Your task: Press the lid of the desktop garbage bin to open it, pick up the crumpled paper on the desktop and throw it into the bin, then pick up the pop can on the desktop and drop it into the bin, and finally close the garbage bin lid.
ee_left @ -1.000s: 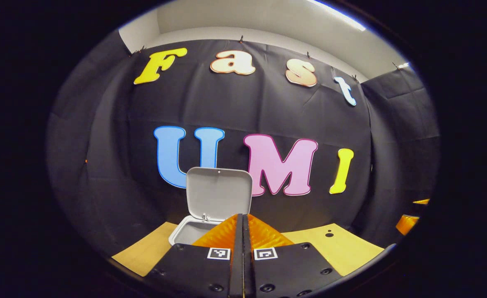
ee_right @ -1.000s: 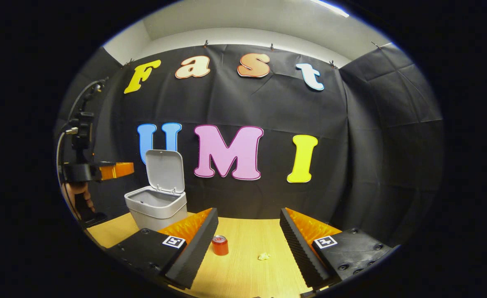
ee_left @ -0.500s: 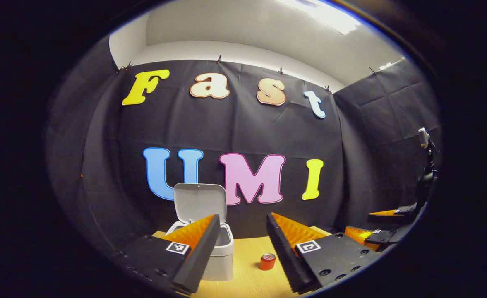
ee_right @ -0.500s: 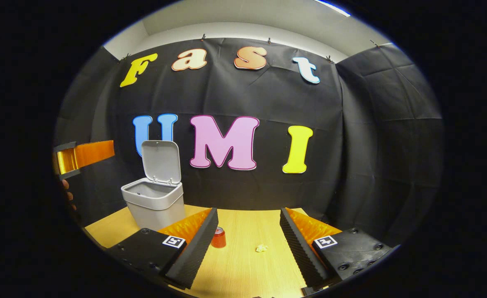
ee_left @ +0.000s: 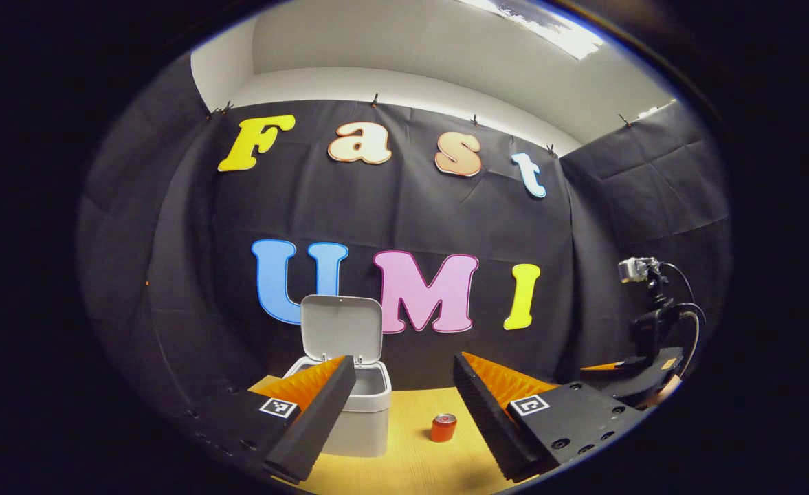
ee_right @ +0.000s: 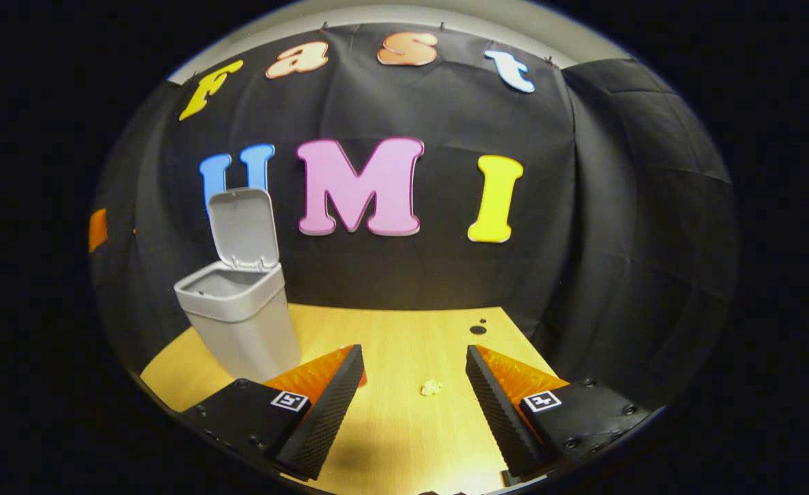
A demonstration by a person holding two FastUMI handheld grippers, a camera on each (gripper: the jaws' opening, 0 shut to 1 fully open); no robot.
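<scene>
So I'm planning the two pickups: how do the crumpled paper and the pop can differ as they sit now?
The crumpled paper is a pale, shapeless wad lying low on the desktop; the pop can is a red cylinder standing upright. The paper looks smaller than the can. The paper lies between the open right gripper's fingers in its view; the can sits nearer the open bin. Both rest untouched on the desktop.

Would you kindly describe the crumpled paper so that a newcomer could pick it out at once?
Start at the light wooden desktop in the right gripper view, where a grey plastic garbage bin stands at the left with its lid up. To the bin's right, lying alone on bare wood, is the small pale crumpled paper, the only tiny wrinkled scrap there.
</scene>
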